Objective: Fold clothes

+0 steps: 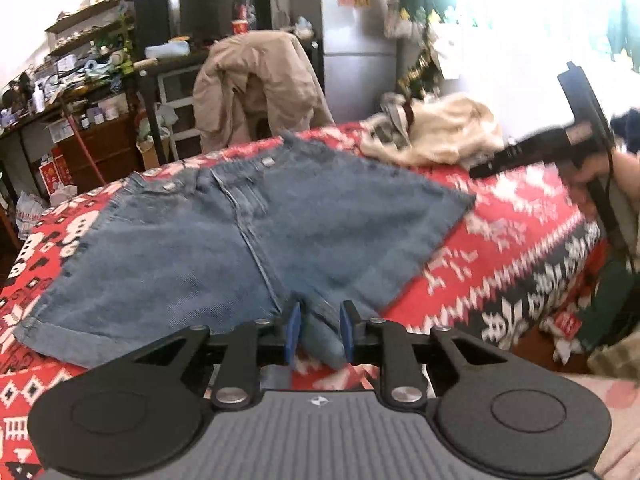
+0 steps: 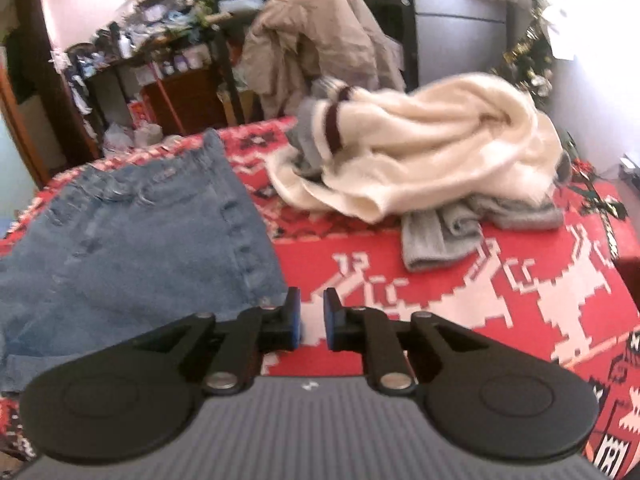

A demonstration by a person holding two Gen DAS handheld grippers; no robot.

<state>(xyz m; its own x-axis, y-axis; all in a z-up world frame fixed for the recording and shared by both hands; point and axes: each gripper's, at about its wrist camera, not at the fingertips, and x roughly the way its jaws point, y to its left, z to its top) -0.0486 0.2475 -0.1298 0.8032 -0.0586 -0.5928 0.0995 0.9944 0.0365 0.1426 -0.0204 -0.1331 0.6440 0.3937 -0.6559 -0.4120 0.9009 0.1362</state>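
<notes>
The left gripper [image 1: 319,334] sits low, its blue pads pinching the crotch fold of the denim shorts [image 1: 224,236]. The right gripper [image 2: 311,318] hovers slightly parted and empty over the woven red blanket [image 2: 500,292], near a fluffy cream sweater [image 2: 440,148].

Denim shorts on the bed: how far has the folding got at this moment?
Done: the denim shorts lie spread flat on the red patterned blanket, with no fold made yet. In hand: the left tool has the crotch fabric between its pads; the right tool is open beside the shorts' edge, holding nothing. Left: folding the shorts, then the cream sweater and grey garment heaped behind.
</notes>
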